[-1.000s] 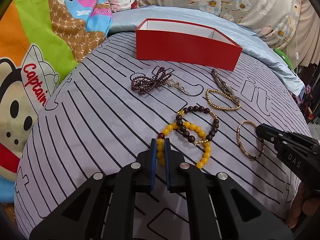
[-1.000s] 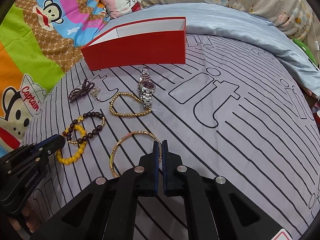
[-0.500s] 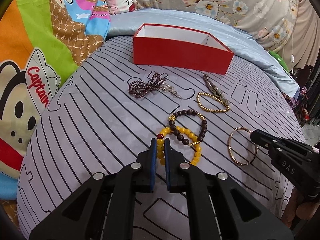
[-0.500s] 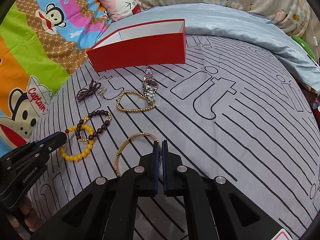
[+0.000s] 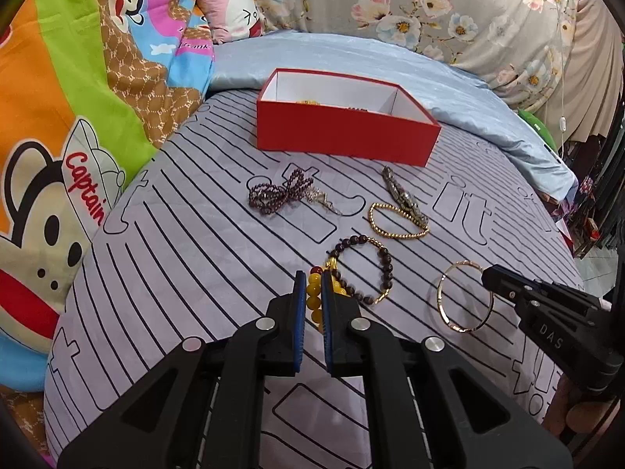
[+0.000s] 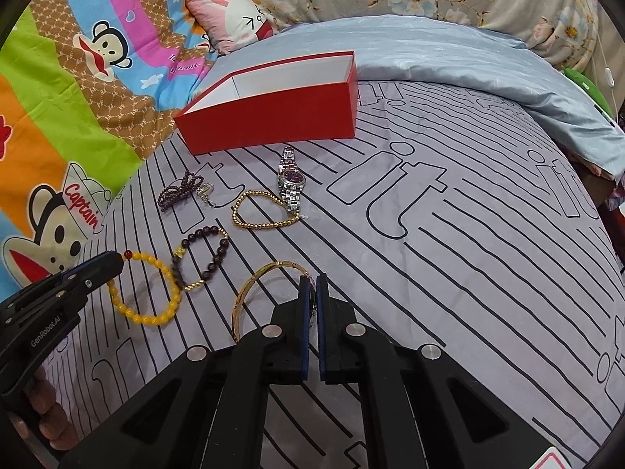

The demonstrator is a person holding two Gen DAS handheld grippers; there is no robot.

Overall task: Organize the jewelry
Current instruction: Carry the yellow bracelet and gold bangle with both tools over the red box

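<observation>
Yellow beads are pinched in the left gripper (image 5: 311, 301): its fingers are clamped on the near-left arc of the yellow bead bracelet (image 6: 146, 297), whose loop hangs slack toward the striped bed cover (image 5: 164, 258). It overlaps the dark bead bracelet (image 5: 365, 269) and may drag it along, so that wants watching. The right gripper (image 6: 311, 301) has its fingers clenched on the near-right edge of the gold bangle (image 5: 465, 297), tilted with its far side low by the cover. The bangle is stiff, smooth metal and will keep its shape, but it could swivel or slip from a thin rim grip. The beaded one is floppy on its cord and light; taking it across two or three beads looks right, with no hard squeeze needed.

Farther off lie the gold bead chain (image 6: 259, 211), touching the silver watch (image 6: 290, 183), and the purple bead strand (image 5: 277, 195) off to the left, all on the bed. The red box (image 5: 343, 136) sits at the far side, open, with a little something already inside. My read: both pieces are bound for that box.
</observation>
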